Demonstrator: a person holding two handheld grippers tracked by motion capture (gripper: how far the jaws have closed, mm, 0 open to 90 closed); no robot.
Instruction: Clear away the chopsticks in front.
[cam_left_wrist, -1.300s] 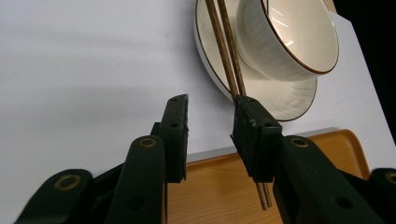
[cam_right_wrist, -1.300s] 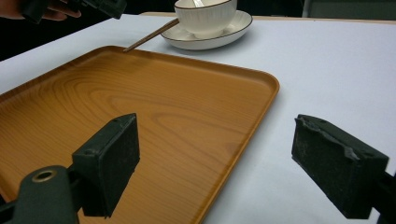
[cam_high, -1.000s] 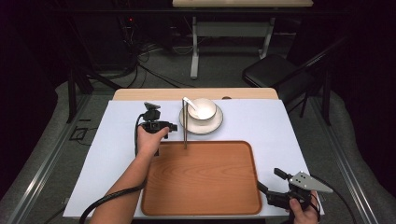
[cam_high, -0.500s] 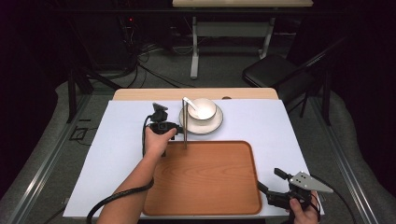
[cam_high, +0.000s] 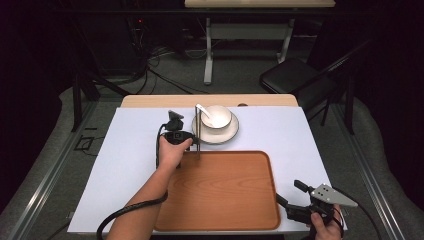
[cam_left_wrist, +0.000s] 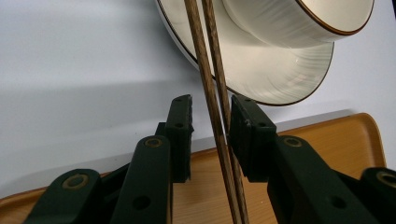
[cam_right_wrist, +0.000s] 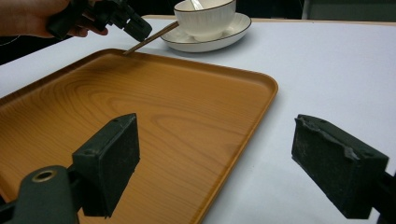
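Observation:
A pair of brown chopsticks (cam_high: 198, 140) lies with its far ends on a white saucer (cam_high: 227, 135) and its near ends on the rim of a wooden tray (cam_high: 220, 192). My left gripper (cam_high: 192, 141) straddles the chopsticks (cam_left_wrist: 215, 112). Its jaws have just been closing, but a gap still shows at the left pad (cam_left_wrist: 181, 133), so it is open. A white bowl (cam_high: 216, 116) with a spoon (cam_high: 202, 109) sits on the saucer. My right gripper (cam_right_wrist: 215, 158) stands wide open beside the tray's near right corner (cam_high: 272, 220), with nothing between its pads.
The tray (cam_right_wrist: 140, 102) holds nothing. A white cloth (cam_high: 300, 145) covers the table around it. In the right gripper view the left gripper (cam_right_wrist: 126, 18) and its hand sit at the far end of the tray by the bowl (cam_right_wrist: 205, 16). A chair (cam_high: 295, 80) stands behind the table.
My left hand has shifted right, bringing its gripper up to the chopsticks. The right gripper has not moved.

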